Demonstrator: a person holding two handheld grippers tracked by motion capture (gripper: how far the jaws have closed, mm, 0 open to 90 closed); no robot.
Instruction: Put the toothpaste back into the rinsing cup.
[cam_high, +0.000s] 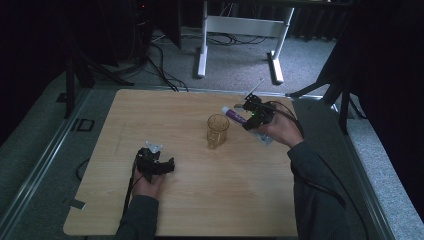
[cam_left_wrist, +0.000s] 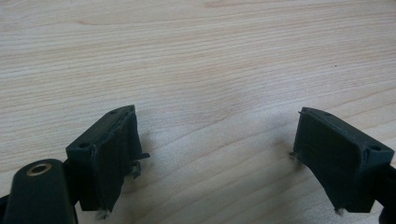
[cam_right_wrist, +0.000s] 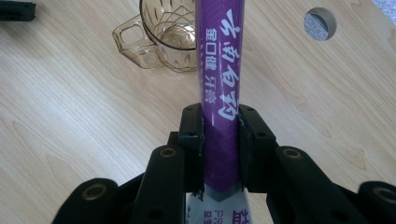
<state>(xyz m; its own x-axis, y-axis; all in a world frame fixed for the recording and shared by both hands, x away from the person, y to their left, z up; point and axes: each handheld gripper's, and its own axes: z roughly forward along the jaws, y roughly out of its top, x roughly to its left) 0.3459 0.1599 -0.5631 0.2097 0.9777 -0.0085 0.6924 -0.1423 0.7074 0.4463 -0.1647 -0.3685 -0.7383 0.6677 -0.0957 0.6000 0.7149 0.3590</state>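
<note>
We see the right gripper (cam_high: 248, 118) lifted above the wooden table (cam_high: 200, 210) toward its far right, its two jaws pinching a purple toothpaste tube (cam_high: 234, 115) on both sides, with the capped white end pointing left over the amber glass mug (cam_high: 218, 131) that stands near the table's middle. In the right gripper view the tube (cam_right_wrist: 219, 88) runs straight out between the jaws toward the mug (cam_right_wrist: 163, 35). At the near left, the left gripper (cam_high: 159, 165) rests low at the table with its jaws spread wide apart, only bare wood between them.
</note>
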